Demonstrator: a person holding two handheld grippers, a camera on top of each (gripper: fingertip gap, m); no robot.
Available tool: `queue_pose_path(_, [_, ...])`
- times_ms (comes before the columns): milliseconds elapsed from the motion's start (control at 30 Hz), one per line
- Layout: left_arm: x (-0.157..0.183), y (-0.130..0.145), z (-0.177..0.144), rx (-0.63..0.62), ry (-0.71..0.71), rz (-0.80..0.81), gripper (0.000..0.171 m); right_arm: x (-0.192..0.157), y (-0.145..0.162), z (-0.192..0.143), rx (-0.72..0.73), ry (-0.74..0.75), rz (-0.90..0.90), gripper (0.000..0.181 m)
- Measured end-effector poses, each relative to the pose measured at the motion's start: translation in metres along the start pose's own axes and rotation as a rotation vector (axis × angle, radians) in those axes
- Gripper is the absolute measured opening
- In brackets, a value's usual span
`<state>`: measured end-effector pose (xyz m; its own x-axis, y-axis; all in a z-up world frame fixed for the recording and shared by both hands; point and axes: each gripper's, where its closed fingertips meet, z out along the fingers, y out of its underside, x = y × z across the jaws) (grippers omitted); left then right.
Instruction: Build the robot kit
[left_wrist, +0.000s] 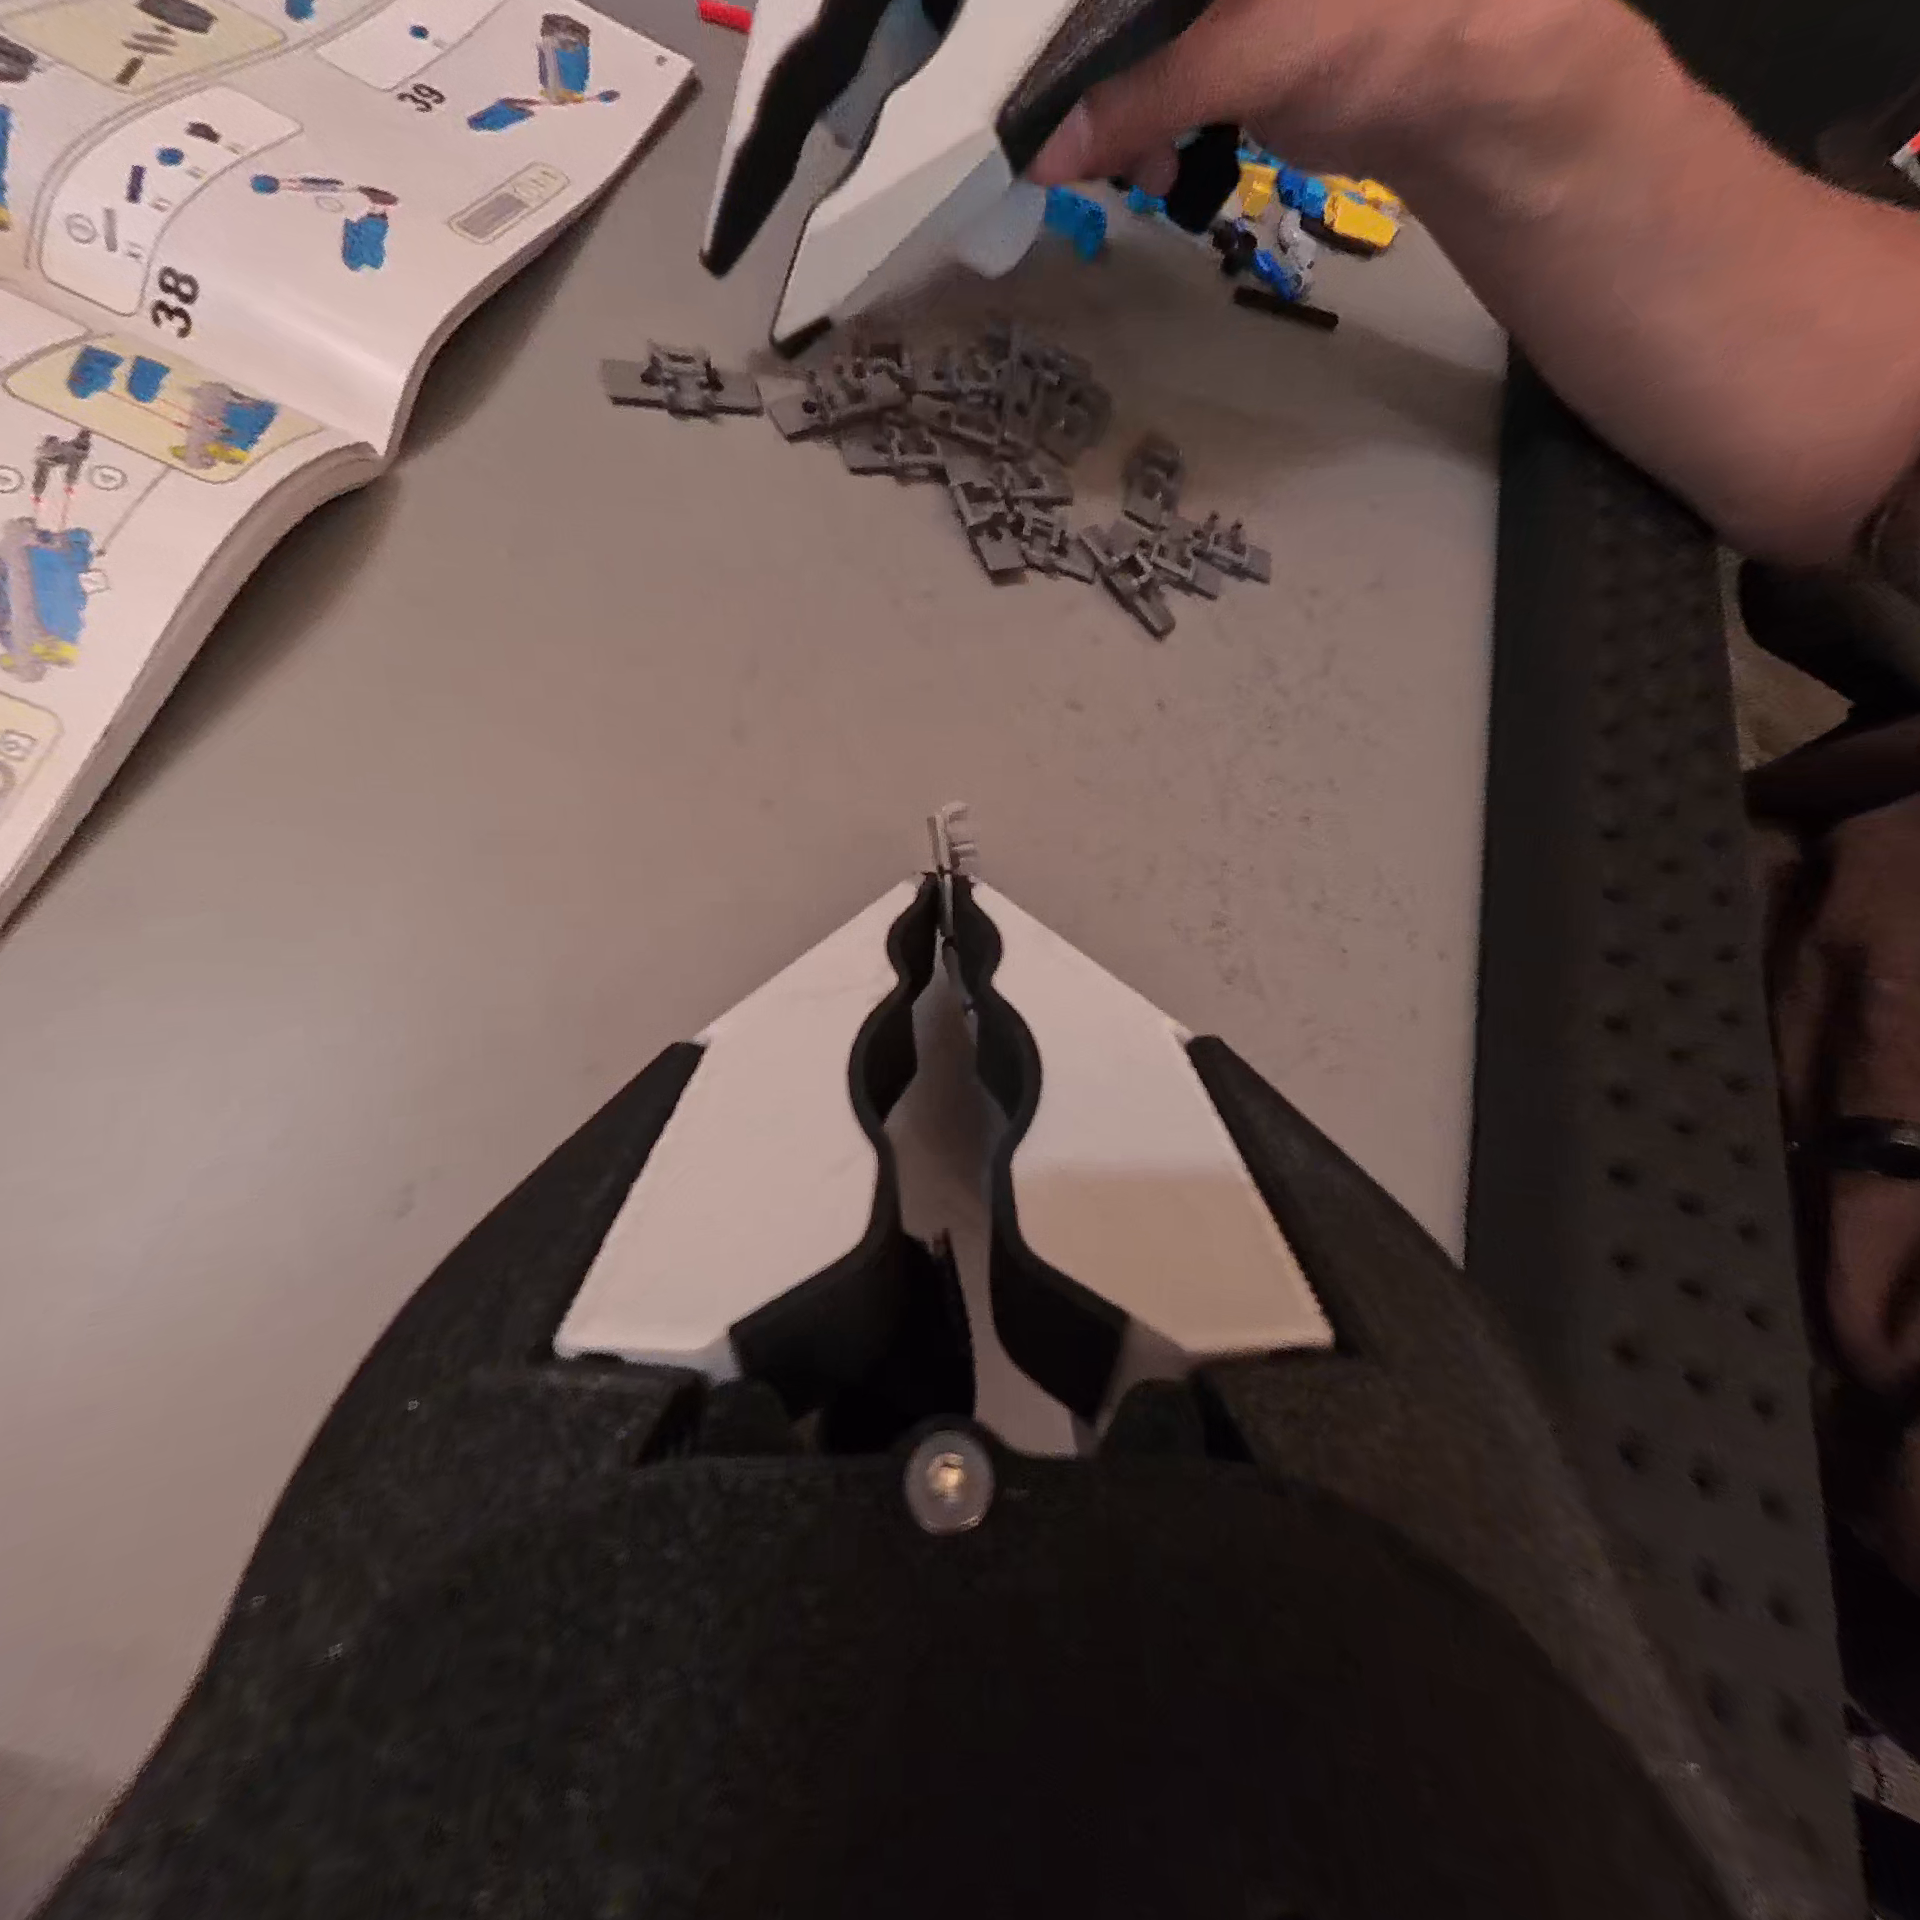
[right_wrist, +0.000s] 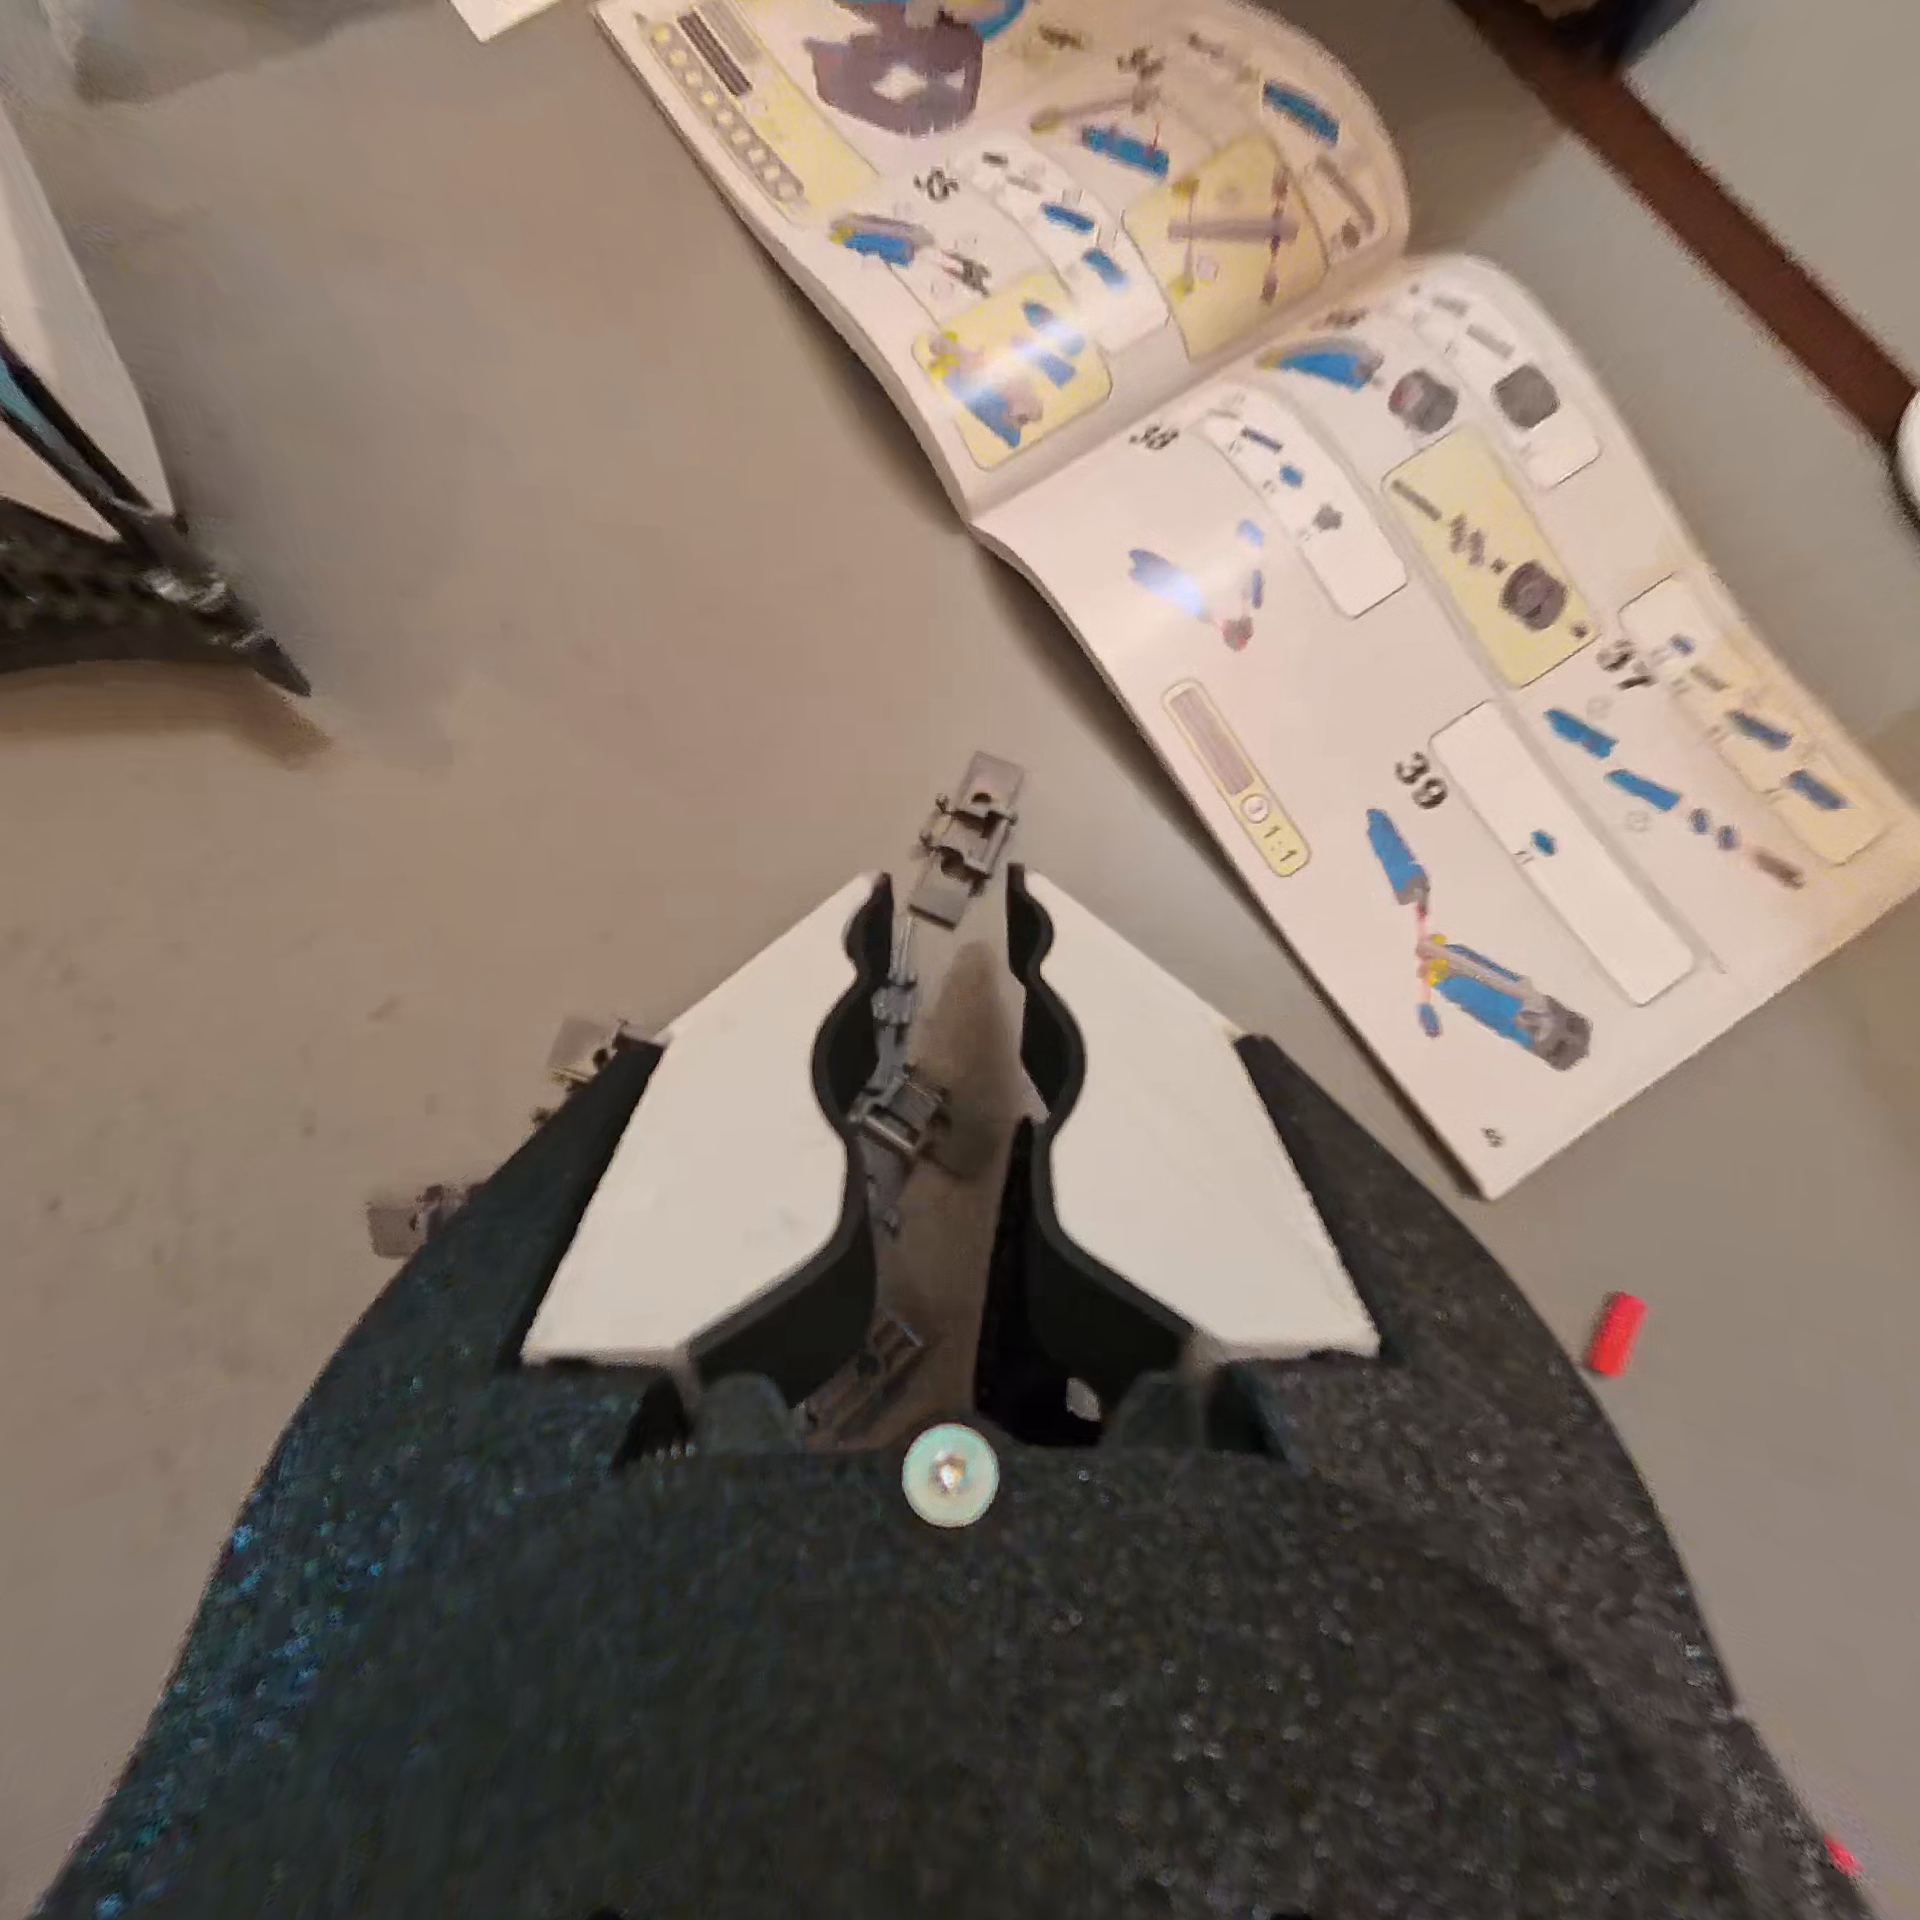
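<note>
Left gripper (left_wrist: 948, 896): jaws pressed together on a small grey track link (left_wrist: 950, 836) that pokes out past the tips, held above the bare grey table (left_wrist: 623, 779)
Right gripper (right_wrist: 951, 883): jaws apart; a short chain of grey track links (right_wrist: 966, 831) runs up between them – it seems to lie against the left finger, though blur leaves the grip unsure; in the left wrist view this gripper (left_wrist: 764, 301) hangs tips-down over the pile, a hand (left_wrist: 1403, 135) around it
Pile of grey track links (left_wrist: 966, 457): heaped on the table ahead of the left gripper; one pair lies just apart at its left edge
Instruction booklet (right_wrist: 1351, 540): open flat – to the right of the right gripper
Blue and yellow bricks (left_wrist: 1309, 213): clustered beyond the pile, near the hand
Red piece (right_wrist: 1616, 1333): alone on the table, right of the right gripper
</note>
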<state>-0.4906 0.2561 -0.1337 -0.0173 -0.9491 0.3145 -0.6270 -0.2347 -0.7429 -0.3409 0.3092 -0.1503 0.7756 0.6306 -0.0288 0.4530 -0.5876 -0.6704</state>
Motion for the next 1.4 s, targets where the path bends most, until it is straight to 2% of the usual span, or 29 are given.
queue_pose_path(267, [0.007, 0.007, 0.012, -0.027, 0.039, 0.002, 0.004, 0.000, 0.006, 0.023, -0.033, -0.002, 0.066, 0.016])
queue_pose_path(400, [0.007, 0.012, 0.019, -0.049, 0.047, -0.014, 0.007, -0.019, 0.003, 0.022, -0.044, -0.044, -0.093, 0.011])
queue_pose_path(467, [0.008, 0.017, 0.023, -0.066, 0.060, -0.025, 0.006, -0.046, -0.005, 0.015, -0.008, -0.091, -0.297, 0.006])
queue_pose_path(500, [0.010, 0.018, 0.025, -0.071, 0.079, -0.034, 0.000, -0.064, -0.007, 0.010, 0.008, -0.127, -0.398, 0.007])
queue_pose_path(567, [0.011, 0.020, 0.026, -0.075, 0.104, -0.065, 0.000, -0.097, -0.011, 0.002, 0.035, -0.191, -0.520, 0.006])
queue_pose_path(667, [0.007, 0.021, 0.026, -0.075, 0.102, -0.090, 0.000, -0.133, -0.001, -0.007, -0.030, -0.317, -0.581, 0.007])
queue_pose_path(733, [0.010, 0.014, 0.023, -0.037, 0.118, -0.085, 0.001, -0.164, 0.008, -0.021, -0.047, -0.515, -0.552, 0.006])
queue_pose_path(767, [0.014, 0.009, 0.022, -0.006, 0.139, -0.077, 0.007, -0.173, 0.008, -0.023, -0.044, -0.568, -0.531, 0.006])
queue_pose_path(800, [0.022, 0.003, 0.020, 0.021, 0.180, -0.061, 0.017, -0.173, 0.005, -0.019, -0.032, -0.538, -0.551, 0.006])
queue_pose_path(867, [0.038, -0.002, 0.017, 0.044, 0.248, -0.024, 0.023, -0.168, 0.005, -0.010, -0.030, -0.450, -0.637, 0.007])
queue_pose_path(967, [0.050, -0.003, 0.019, 0.034, 0.293, -0.033, 0.024, -0.169, -0.007, -0.009, 0.044, -0.392, -0.685, 0.007])
queue_pose_path(1033, [0.054, -0.002, 0.020, 0.030, 0.326, -0.052, 0.022, -0.167, -0.013, -0.010, 0.072, -0.318, -0.752, 0.007])
queue_pose_path(1067, [0.055, -0.001, 0.020, 0.025, 0.331, -0.058, 0.009, -0.167, -0.017, -0.011, 0.088, -0.281, -0.781, 0.007])
queue_pose_path(1167, [0.054, -0.001, 0.018, 0.031, 0.329, -0.046, 0.006, -0.166, -0.024, -0.012, 0.120, -0.210, -0.830, 0.007])
queue_pose_path(1267, [0.048, -0.011, 0.008, 0.094, 0.329, -0.062, 0.006, -0.160, -0.038, -0.015, 0.210, -0.187, -0.765, 0.006])
queue_pose_path(1333, [0.039, -0.027, -0.002, 0.196, 0.316, -0.090, 0.003, -0.148, -0.052, -0.020, 0.295, -0.176, -0.647, 0.007])
queue_pose_path(1400, [0.036, -0.044, -0.017, 0.322, 0.334, -0.102, 0.003, -0.139, -0.063, -0.026, 0.343, -0.227, -0.483, 0.012])
